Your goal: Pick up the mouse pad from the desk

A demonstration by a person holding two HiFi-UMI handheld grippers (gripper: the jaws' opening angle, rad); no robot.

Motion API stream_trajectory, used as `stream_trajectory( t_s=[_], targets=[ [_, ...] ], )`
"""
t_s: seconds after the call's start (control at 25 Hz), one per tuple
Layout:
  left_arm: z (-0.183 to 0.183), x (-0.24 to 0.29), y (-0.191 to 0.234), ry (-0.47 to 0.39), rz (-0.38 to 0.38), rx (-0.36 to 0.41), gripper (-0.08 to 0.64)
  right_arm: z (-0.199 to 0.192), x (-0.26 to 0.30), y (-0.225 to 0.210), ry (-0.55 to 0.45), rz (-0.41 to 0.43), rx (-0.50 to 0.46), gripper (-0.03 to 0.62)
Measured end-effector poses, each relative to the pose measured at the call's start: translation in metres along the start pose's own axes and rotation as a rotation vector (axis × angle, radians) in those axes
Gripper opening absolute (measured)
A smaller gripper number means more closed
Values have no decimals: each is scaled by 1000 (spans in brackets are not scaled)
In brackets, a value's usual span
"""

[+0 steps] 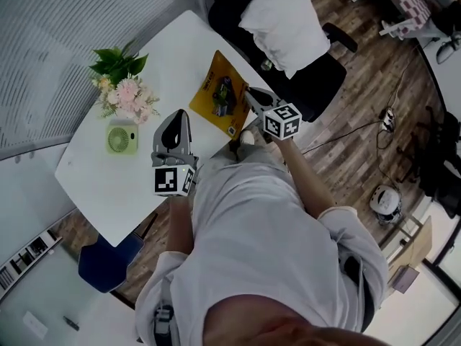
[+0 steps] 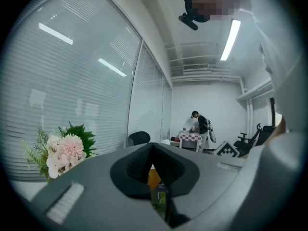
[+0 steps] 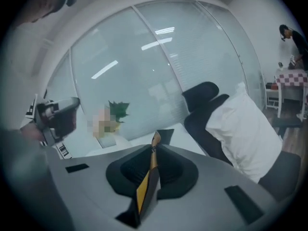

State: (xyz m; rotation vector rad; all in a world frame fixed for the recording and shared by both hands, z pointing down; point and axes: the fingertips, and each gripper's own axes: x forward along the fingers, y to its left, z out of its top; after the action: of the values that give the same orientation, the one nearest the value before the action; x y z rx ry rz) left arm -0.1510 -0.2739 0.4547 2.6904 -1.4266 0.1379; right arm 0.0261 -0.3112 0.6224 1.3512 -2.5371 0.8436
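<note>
The mouse pad (image 1: 216,92) is yellow with a dark, green-tinged picture. It is tilted over the far right part of the white desk (image 1: 108,186). My right gripper (image 1: 248,94) is shut on its near right edge. In the right gripper view the pad (image 3: 153,170) runs edge-on between the jaws as a thin yellow and black strip. My left gripper (image 1: 175,121) hovers over the desk to the left of the pad, apart from it, jaws together and empty. In the left gripper view a sliver of the pad (image 2: 154,177) shows beyond the jaws.
A bunch of pink flowers (image 1: 124,89) and a small green fan (image 1: 121,138) stand on the desk's left part. A black office chair with a white cloth (image 1: 288,20) is behind the desk. A blue seat (image 1: 108,262) is at the desk's near corner. A person (image 2: 201,126) stands far off.
</note>
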Motion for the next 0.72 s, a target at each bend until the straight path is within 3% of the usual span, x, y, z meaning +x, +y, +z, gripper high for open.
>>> stream_trajectory(
  t_s=[0.2,0.48,0.72],
  targets=[
    [16,6,1,-44,-20,-2,-11,81,-36,56,-194,46,-101,29],
    [71,22,-13,-134,-64,27,-11,205,-106,113,-454,37,-288,28],
    [124,26,-30,-211,-85,77,-11,255,-150,149,-545,-13,-453,26]
  ],
)
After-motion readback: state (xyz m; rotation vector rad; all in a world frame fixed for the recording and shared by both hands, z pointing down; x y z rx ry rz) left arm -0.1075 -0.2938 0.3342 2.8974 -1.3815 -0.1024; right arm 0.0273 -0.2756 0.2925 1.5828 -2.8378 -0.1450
